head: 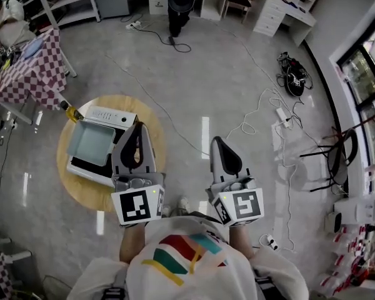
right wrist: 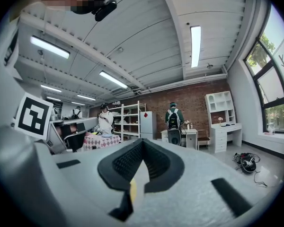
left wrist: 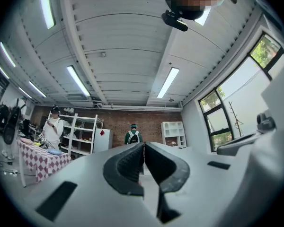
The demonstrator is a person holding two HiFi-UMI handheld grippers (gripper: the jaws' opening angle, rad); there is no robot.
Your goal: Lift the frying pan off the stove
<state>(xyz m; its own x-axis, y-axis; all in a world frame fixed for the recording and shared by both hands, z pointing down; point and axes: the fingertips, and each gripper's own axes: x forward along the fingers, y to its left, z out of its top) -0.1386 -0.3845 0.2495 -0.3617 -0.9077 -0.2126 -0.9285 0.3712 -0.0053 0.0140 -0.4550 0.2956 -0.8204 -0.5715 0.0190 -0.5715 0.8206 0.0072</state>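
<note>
The pale teal, square frying pan (head: 90,144) sits on the white, black-topped stove (head: 112,119), its yellow handle (head: 71,112) sticking out towards the far left. The stove stands on a round wooden table (head: 81,192) at the left of the head view. No gripper touches the pan. The left gripper (head: 139,130) is held over the right edge of the stove as seen from above. Its own view (left wrist: 143,148) looks out across the room and up at the ceiling rather than down at the pan. Its two black ribbed pads (left wrist: 128,167) are closed, meeting at the tips with nothing between them. The right gripper (head: 217,142) is held well to the right of the table, over the bare grey floor (head: 194,74). In its own view (right wrist: 141,144) its fingers are likewise drawn together at the tips and hold nothing. A square-marker cube shows on each gripper near the person's hands. Across the room a table under a pink-and-white chequered cloth (head: 34,74) stands at the left, and a person in dark clothes (head: 178,5) stands at a white desk by the brick wall. White cables and a power strip (head: 281,114) lie on the floor to the right, near a black chair (head: 337,158).
</note>
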